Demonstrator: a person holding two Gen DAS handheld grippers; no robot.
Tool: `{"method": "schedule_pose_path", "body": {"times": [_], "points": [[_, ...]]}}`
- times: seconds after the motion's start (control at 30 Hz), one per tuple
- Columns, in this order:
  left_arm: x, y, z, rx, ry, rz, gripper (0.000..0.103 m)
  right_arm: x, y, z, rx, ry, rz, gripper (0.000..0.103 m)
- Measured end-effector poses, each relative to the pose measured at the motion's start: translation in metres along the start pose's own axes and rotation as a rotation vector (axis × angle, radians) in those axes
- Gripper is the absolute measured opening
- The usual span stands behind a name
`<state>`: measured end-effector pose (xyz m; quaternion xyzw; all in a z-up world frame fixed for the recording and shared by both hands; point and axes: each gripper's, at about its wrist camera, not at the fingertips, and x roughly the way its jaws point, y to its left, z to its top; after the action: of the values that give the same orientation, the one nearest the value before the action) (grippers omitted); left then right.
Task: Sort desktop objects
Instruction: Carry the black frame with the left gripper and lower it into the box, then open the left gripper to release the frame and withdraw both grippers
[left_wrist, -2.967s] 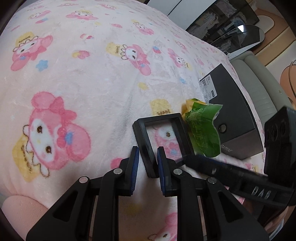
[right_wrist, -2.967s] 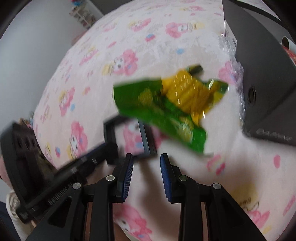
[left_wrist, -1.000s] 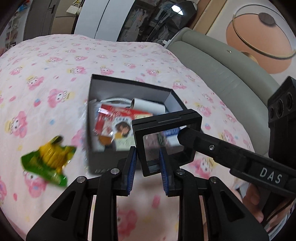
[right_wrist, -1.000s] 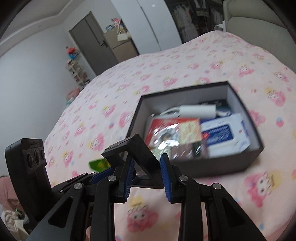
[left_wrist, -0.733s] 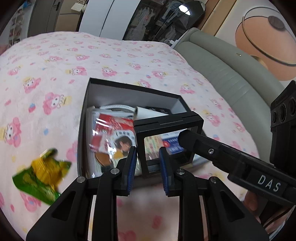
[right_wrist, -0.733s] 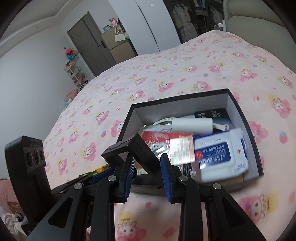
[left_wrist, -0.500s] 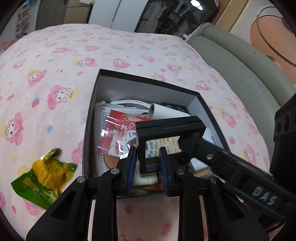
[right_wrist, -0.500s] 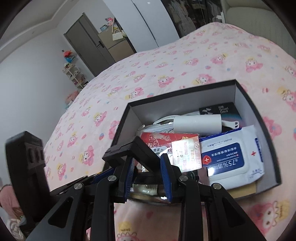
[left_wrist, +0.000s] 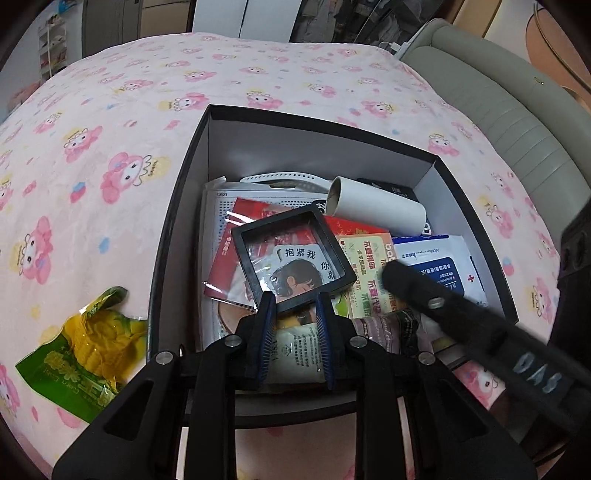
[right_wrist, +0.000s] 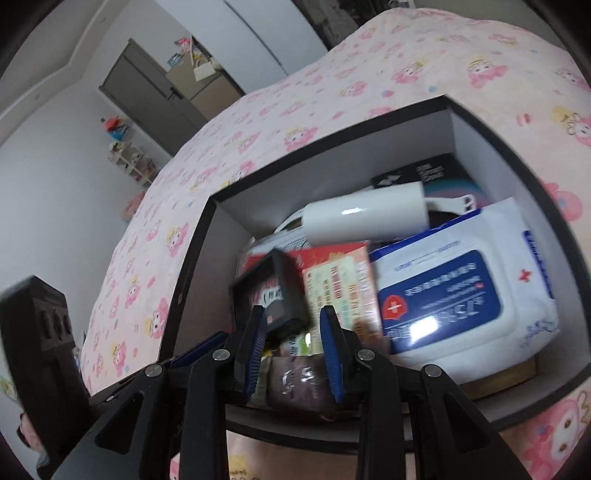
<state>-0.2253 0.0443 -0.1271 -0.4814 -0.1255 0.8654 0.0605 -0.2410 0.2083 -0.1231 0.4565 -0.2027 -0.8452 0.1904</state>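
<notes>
Left tongs (left_wrist: 293, 308) pinch square black plastic frame w/ clear film (left_wrist: 293, 254) over crowded dark cardboard box (left_wrist: 177, 206); right tongs (right_wrist: 293, 325) narrow, apparently empty. Risk: corner-only grip slips, frame tumbles.

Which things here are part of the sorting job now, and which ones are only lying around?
In the job:
- black frame, held over the box
- left gripper, gripping the frame
- right gripper, at the frame's other side
- black box
- green snack bag, on the blanket beside the box

Just there:
- pink blanket
- grey headboard
- shelf
</notes>
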Motion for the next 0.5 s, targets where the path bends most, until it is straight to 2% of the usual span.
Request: {"method": "schedule_pose_path", "body": {"times": [0.17, 0.33, 0.43, 0.5], "points": [[-0.017, 0.001, -0.003, -0.010, -0.031, -0.037, 0.021, -0.020, -0.004, -0.004, 0.009, -0.033, -0.028, 0.027], [-0.042, -0.001, -0.008, -0.001, -0.068, -0.054, 0.022, -0.034, 0.010, -0.014, -0.035, -0.042, -0.058, 0.027], [-0.059, -0.001, -0.011, 0.008, -0.093, -0.055, 0.029, -0.044, 0.024, -0.021, -0.076, -0.053, -0.089, 0.028], [-0.071, -0.001, -0.013, 0.015, -0.113, -0.052, 0.030, -0.051, 0.036, -0.027, -0.110, -0.066, -0.115, 0.030]]}}
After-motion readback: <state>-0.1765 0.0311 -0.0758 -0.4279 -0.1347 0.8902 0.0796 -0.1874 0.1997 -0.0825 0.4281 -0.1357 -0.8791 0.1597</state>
